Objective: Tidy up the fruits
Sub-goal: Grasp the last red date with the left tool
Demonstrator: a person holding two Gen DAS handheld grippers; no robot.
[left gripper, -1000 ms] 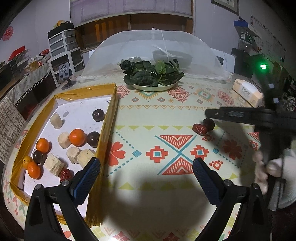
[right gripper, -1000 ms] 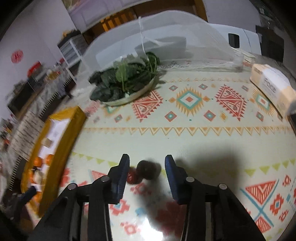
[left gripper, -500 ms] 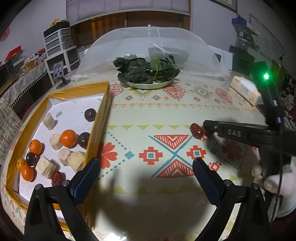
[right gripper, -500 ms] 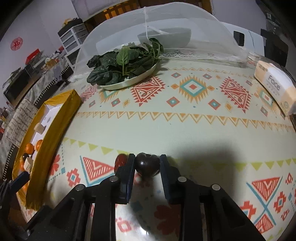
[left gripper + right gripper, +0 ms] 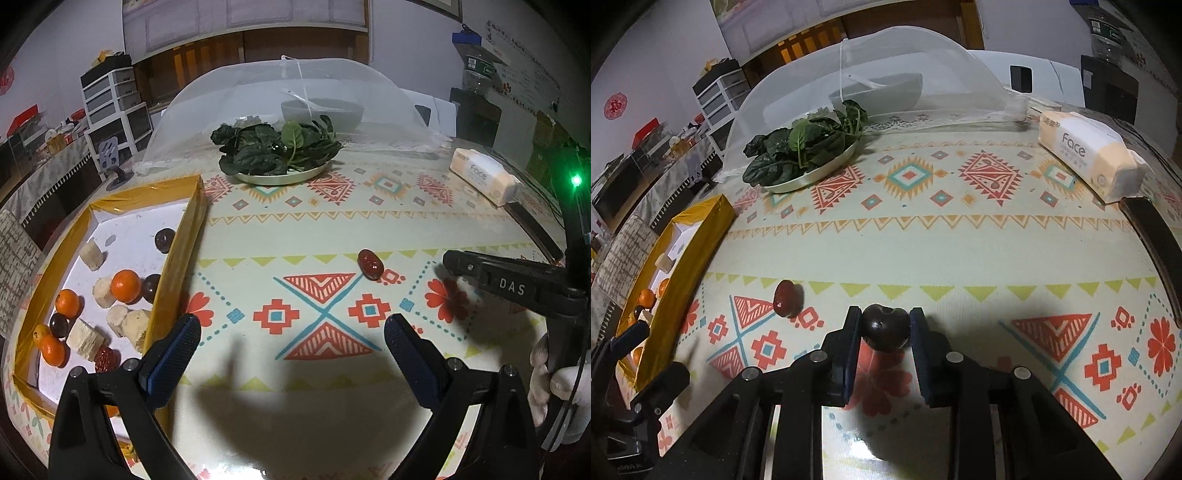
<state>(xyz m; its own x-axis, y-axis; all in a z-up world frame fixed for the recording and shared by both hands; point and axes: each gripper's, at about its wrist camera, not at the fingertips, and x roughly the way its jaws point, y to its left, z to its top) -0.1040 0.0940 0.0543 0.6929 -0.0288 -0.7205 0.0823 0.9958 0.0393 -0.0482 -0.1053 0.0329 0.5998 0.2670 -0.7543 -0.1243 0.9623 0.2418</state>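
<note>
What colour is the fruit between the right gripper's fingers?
Very dark purple, almost black fruit; clearest in the right wrist view.

The bench cloth (image 5: 960, 254) is pale cream with red, teal and yellow geometric motifs; the tray (image 5: 184, 236) has yellow walls and a white floor; the cherry (image 5: 885, 326) is near black; the date (image 5: 785, 298) glossy red; the oranges (image 5: 125, 285) bright orange; the greens (image 5: 273, 149) dark.

Plate of spinach (image 5: 275, 157) before mesh food cover (image 5: 288, 92) — tissue pack (image 5: 1087, 155) far right.
</note>
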